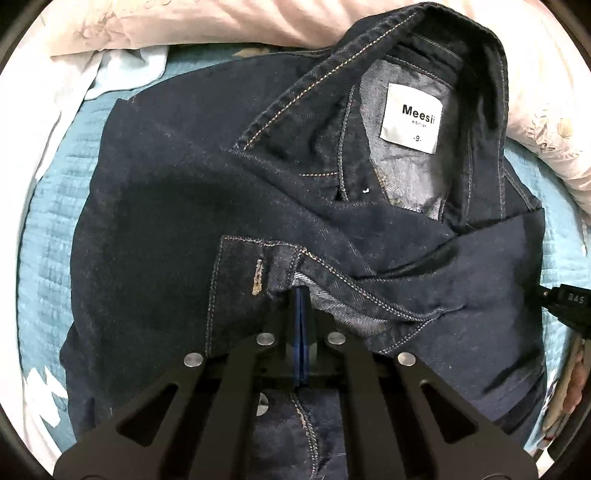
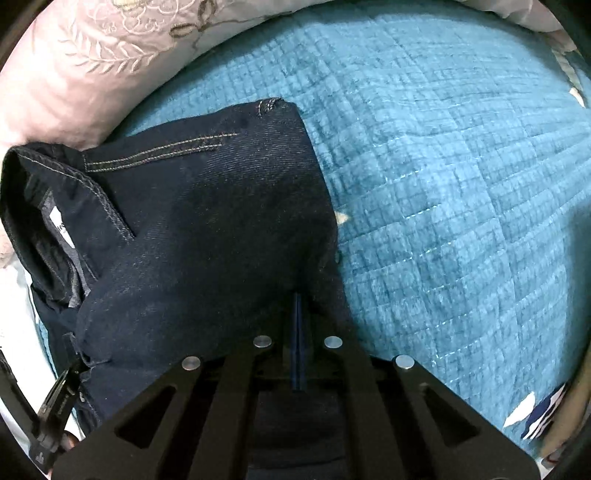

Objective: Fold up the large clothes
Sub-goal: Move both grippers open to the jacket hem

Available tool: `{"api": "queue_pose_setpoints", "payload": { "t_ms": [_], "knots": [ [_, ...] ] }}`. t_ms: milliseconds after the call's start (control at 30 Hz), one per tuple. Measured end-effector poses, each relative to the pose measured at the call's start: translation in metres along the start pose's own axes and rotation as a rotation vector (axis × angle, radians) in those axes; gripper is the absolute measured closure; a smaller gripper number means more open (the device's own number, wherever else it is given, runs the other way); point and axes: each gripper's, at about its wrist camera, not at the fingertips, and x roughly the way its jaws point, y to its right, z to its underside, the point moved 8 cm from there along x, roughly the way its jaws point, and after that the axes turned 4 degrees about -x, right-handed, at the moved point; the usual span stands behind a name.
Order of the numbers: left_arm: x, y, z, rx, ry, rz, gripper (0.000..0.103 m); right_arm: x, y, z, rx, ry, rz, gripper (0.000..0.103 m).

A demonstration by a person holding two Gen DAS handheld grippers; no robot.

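Pillows [image 1: 207, 26], pale pink and embroidered, crowd the quilt's [image 2: 461, 184] far edge from ten to two o'clock. "Meesii edition -9-" reads the white label [image 1: 410, 116] inside the collar. On the teal quilt the dark denim jacket [image 1: 177, 206] lies bunched. The left tongs [image 1: 301, 295] are pinched together on its stitched hem at six o'clock; the right tongs [image 2: 298, 299] are likewise clamped on its edge.

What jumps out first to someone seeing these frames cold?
The dark denim jacket, partly folded on a teal quilted bedspread, fills both views. Its white neck label reading "Meesii", inside the open collar at the left wrist view's upper right, is the brightest spot. Each claw, left and right, looks shut on a denim edge at bottom centre, and a pink embroidered pillow lies beyond.
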Motion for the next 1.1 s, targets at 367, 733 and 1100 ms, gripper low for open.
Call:
{"api": "queue_pose_setpoints", "payload": {
  "t_ms": [367,733,1100],
  "knots": [
    [-0.061,-0.014,0.038,-0.074,0.010,0.049,0.063,-0.087,0.010,0.032,-0.056,0.087,-0.089,0.051],
    [-0.097,-0.080,0.021,-0.129,0.066,0.014,0.039,-0.134,0.010,0.033,0.008,0.155,-0.115,0.024],
    [-0.090,-0.111,-0.038,-0.140,0.060,0.002,0.034,-0.124,0.003,-0.020,0.005,0.122,-0.068,0.024]
  ]
}}
